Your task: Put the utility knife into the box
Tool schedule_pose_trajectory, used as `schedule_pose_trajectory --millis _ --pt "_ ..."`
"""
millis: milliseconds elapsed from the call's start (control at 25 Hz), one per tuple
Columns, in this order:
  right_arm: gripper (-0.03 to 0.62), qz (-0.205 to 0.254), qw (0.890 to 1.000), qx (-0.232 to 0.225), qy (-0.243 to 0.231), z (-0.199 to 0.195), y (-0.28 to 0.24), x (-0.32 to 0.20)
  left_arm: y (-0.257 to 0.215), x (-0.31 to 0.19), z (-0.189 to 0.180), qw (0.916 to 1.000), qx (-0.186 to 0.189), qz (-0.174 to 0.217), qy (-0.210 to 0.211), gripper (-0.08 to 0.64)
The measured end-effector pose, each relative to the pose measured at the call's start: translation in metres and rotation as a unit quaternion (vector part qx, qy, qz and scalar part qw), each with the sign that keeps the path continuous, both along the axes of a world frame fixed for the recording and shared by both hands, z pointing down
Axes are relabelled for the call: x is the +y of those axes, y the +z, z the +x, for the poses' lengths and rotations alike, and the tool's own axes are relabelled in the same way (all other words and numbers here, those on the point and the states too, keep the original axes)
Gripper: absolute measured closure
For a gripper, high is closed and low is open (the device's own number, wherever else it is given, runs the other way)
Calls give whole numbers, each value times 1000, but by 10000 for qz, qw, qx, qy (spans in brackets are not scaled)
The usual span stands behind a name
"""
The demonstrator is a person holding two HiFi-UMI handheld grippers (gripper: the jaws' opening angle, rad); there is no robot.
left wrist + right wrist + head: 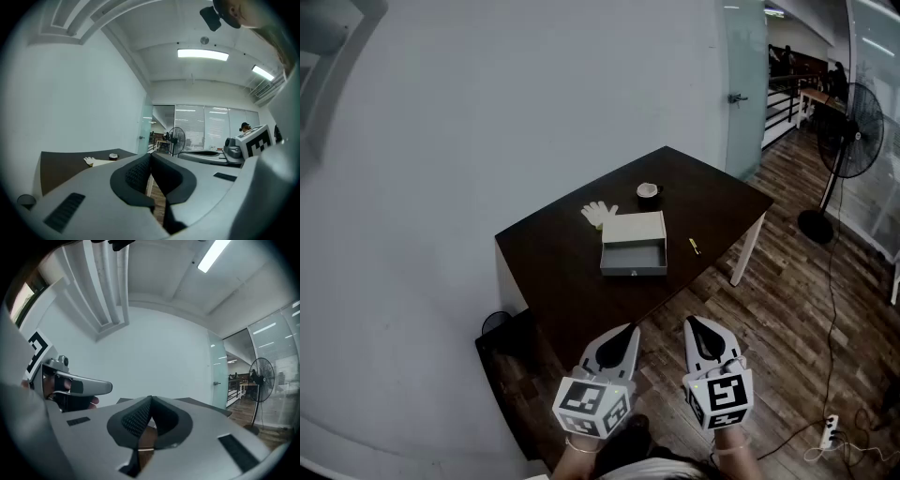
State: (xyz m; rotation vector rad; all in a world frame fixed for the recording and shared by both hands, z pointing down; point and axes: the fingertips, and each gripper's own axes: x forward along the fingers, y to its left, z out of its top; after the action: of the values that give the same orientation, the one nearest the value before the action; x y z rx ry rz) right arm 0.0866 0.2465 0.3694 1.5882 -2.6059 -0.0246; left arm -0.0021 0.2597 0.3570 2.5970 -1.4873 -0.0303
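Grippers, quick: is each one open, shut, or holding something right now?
Left gripper: jaws shut, holding nothing.
Right gripper: jaws shut, holding nothing.

The left gripper (pixel 150 158) points level. Its jaws are closed together with the tips meeting and nothing between them. Beyond them, a dark surface (pixel 65 164) carries a white glove (pixel 89 161) and a small round container (pixel 113 156) near its far edge. A pedestal fan (pixel 176 137) stands behind.
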Motion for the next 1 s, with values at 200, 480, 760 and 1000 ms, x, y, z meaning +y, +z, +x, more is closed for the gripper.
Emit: schedule_pose_trajectory --millis 200,480,760,1000 --pt "588 159 9995 -246 79 -1 -6 -7 1 -9 -3 10000 -12 -8 33 543" --pt "586 211 9994 -198 171 -13 -6 -30 0 -35 -14 9999 41 27 98 543" --pt "586 226 9993 -193 218 -26 -4 -63 2 -68 -30 9998 67 47 185 543" --pt "586 215 9992 -133 294 -42 -7 -92 -1 -97 -45 9995 114 41 285 543"
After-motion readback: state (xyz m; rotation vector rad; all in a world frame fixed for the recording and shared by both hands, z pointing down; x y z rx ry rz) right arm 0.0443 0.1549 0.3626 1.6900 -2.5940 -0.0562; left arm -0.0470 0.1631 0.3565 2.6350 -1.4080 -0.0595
